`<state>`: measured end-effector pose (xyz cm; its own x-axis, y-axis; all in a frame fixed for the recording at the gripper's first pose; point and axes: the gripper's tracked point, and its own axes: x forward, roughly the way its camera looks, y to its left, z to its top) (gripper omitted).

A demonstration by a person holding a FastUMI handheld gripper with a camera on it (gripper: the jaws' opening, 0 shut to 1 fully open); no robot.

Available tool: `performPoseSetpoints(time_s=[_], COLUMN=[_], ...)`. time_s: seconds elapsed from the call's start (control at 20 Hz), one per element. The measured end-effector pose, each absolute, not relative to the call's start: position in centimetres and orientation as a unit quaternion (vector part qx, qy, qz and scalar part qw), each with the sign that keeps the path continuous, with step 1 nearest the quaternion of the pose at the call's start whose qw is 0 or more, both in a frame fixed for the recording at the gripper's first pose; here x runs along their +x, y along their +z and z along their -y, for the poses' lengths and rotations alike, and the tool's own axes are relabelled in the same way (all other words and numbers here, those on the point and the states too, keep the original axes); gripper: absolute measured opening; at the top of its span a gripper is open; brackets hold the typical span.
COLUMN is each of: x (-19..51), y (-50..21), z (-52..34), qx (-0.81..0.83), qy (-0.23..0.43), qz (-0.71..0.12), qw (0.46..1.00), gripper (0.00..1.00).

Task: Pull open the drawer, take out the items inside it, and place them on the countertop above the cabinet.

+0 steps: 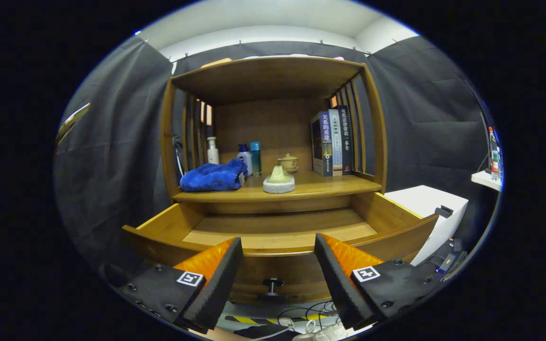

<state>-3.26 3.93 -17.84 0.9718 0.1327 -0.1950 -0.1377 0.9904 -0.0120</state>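
**Drawer stands open, its visible floor bare, as claw is held apart before it**

A wooden cabinet [273,142] is seen at the centre of the frame, its drawer [277,232] pulled out toward the camera. The part of the drawer's floor that can be seen is bare wood; the near strip is hidden behind the front panel. A small dark knob [273,283] is fixed to the drawer front, low in the frame, between the two fingers.

The claw [277,270] is held wide open at the bottom of the frame, nothing being gripped; its fingertips are set just before the drawer front, one to each side of the knob.

On the worktop [330,187] above the drawer, several items are laid out. A crumpled blue towel [213,176] is seen at centre left. Behind it stand a white pump bottle [213,150], a white bottle with a blue cap [244,158] and a teal can [255,158]. A pale green figure on a white round base [279,180] is placed near the worktop's front edge, at mid-frame, with a small lidded ceramic pot [288,162] behind it. Three upright books [332,142] are stood against the slatted right side of the cabinet.

A white box [432,208] is seen to the right of the cabinet, and cables with striped tape [273,318] are seen on the floor at the bottom of the frame.
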Motion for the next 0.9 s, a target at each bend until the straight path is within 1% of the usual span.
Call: performPoseSetpoints(time_s=[0.25, 0.4, 0.55, 0.9], x=[-3.7, -3.2, -2.4, 3.5], y=[-20.6, -20.1, -19.9, -19.7], z=[-4.4, -3.7, -4.1, -4.9], qx=[-0.024, -0.035, -0.035, -0.012], qy=[0.060, 0.037, 0.042, 0.034], qz=[-0.120, -0.106, -0.109, -0.125], qw=[0.991, 0.993, 0.993, 0.992], gripper=[0.98, 0.97, 0.98, 0.98])
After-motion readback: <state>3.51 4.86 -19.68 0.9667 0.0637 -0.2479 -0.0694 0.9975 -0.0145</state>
